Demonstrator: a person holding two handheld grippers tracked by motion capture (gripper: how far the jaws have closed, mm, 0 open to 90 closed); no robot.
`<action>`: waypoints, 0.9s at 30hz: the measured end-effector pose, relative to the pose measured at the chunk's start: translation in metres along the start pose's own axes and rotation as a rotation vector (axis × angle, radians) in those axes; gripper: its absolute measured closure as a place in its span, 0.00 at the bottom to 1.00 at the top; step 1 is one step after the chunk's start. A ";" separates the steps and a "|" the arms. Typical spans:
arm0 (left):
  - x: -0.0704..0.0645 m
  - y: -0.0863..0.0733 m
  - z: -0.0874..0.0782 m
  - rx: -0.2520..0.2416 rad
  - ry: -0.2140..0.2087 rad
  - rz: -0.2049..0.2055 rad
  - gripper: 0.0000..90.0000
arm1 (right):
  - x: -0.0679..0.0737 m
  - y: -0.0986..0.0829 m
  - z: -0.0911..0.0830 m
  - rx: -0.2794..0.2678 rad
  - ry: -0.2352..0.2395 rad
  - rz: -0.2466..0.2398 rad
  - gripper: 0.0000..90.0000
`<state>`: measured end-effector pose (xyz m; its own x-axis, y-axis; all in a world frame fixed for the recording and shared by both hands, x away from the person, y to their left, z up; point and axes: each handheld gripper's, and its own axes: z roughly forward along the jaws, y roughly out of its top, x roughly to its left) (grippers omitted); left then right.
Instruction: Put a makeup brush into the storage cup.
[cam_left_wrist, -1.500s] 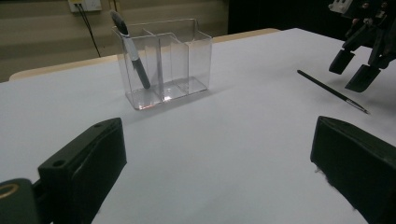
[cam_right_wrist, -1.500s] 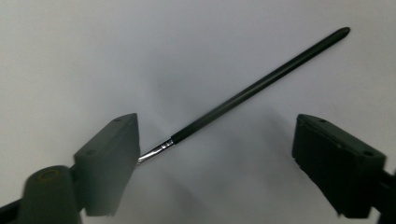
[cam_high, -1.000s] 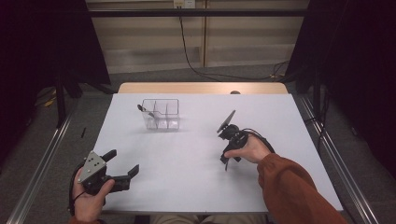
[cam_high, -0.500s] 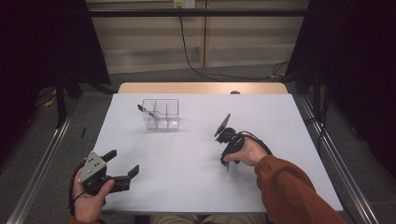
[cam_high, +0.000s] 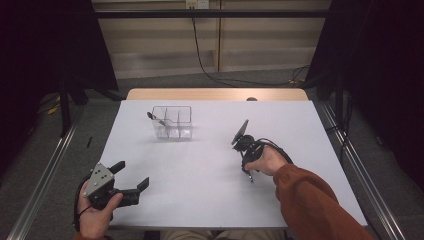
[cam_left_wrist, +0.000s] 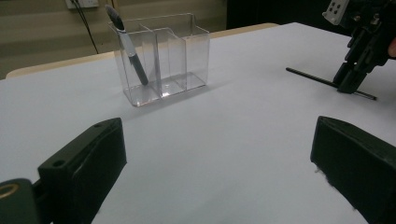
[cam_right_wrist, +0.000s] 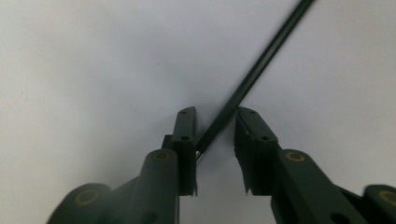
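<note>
Right gripper closing in on a thin black pen lying on the white table.

The left gripper (cam_high: 134, 186) rests idle at the near-left corner, jaws spread wide, empty. The clear three-compartment organizer (cam_high: 172, 121) stands farther back, one pen (cam_left_wrist: 127, 45) leaning in its left end cell. The right gripper (cam_right_wrist: 215, 135) straddles the thin black pen (cam_right_wrist: 254, 73), jaws narrowly parted, not yet clamped. Next, I judge: squeeze shut, lift, carry it to the organizer.
</note>
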<state>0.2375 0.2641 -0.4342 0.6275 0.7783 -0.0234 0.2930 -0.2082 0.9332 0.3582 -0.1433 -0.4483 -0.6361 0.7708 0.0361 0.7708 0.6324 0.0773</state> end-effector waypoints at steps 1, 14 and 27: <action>0.000 0.000 0.000 -0.001 0.003 -0.001 0.04 | -0.001 0.000 0.000 0.000 0.001 -0.001 0.85; 0.000 0.000 0.000 -0.003 0.003 -0.003 0.04 | -0.003 -0.003 0.000 -0.005 0.015 -0.010 0.96; 0.001 0.000 0.000 -0.004 0.007 -0.002 0.04 | -0.008 -0.006 -0.006 -0.059 0.048 -0.010 0.96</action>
<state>0.2379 0.2645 -0.4340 0.6220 0.7827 -0.0232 0.2914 -0.2038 0.9346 0.3581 -0.1540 -0.4435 -0.6457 0.7592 0.0823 0.7619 0.6332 0.1365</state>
